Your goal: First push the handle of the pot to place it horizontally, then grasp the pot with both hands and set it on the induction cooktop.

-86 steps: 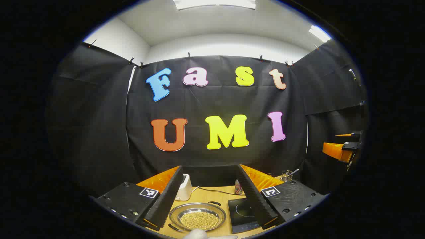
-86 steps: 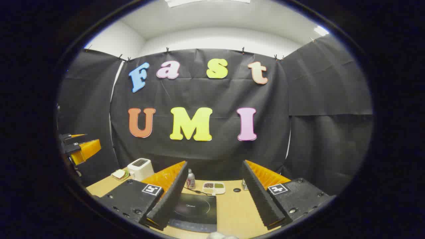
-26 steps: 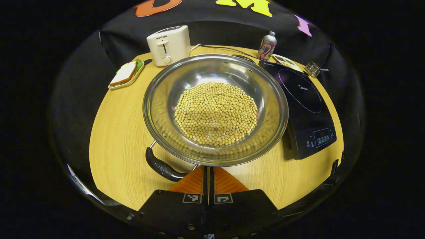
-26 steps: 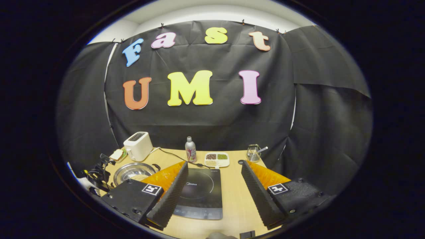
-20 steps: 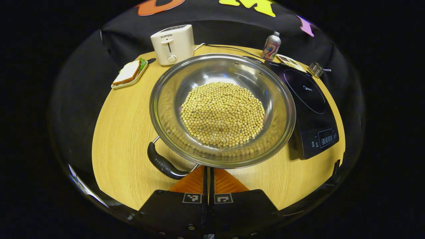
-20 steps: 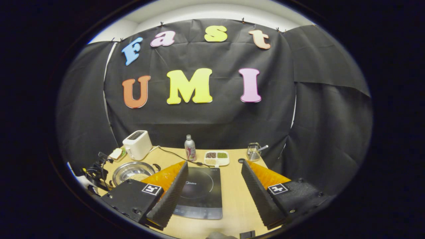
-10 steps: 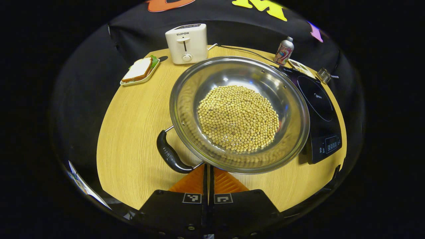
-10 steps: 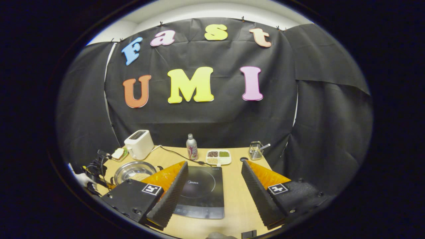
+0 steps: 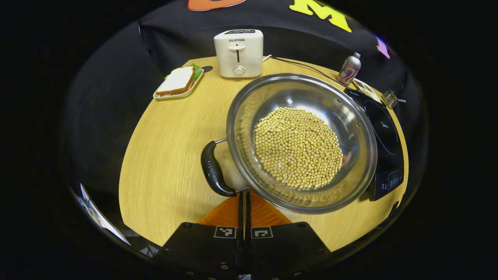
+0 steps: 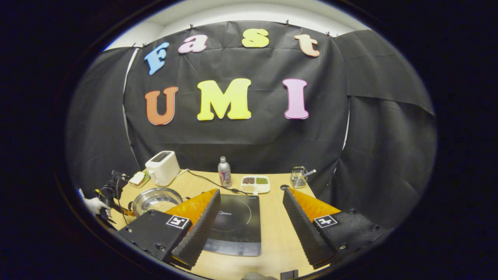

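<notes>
Pot (image 9: 352,128) was shiny silver steel w/ black handle (image 9: 213,175), filled w/ pale yellow beans (image 9: 298,147). Desk (image 9: 167,155) was light wood, fine grain. Induction cooktop (image 10: 235,225) was glossy black w/ thin circle lines. Toaster (image 9: 238,53) cream-white. Sandwich (image 9: 177,81) white bread w/ green leaf, on pale tray. Can (image 9: 349,69) silver w/ multicolour swirl print. Divided dish (image 10: 255,184) white, w/ brown, green & tan fillings.
</notes>
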Available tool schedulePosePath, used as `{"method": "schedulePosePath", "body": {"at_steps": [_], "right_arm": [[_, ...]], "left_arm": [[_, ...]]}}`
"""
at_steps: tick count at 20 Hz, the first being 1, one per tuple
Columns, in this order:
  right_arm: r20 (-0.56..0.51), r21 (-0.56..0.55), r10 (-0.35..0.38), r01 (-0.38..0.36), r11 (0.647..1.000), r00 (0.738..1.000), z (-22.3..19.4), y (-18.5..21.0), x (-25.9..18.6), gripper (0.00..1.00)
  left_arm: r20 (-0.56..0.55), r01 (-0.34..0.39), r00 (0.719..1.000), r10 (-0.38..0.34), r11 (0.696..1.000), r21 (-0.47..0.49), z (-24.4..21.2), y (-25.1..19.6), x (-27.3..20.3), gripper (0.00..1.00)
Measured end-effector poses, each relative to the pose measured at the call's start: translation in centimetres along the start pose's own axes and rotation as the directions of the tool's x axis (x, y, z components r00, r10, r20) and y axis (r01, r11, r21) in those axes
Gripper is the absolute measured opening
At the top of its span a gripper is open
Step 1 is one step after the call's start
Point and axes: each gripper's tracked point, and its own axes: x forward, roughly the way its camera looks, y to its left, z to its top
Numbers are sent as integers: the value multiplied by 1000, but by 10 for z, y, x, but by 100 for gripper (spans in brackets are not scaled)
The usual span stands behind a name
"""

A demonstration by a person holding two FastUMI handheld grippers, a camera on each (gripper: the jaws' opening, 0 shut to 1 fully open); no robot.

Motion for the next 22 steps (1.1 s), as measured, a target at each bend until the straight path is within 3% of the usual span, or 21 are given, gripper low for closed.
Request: {"method": "schedulePosePath", "body": {"at_steps": [22], "right_arm": [[-16, -20, 7, -8, 1000, 1000, 2, 18, -6, 100]], "left_arm": [[41, 0, 999, 1, 1000, -25, 48, 31, 19, 0]]}}
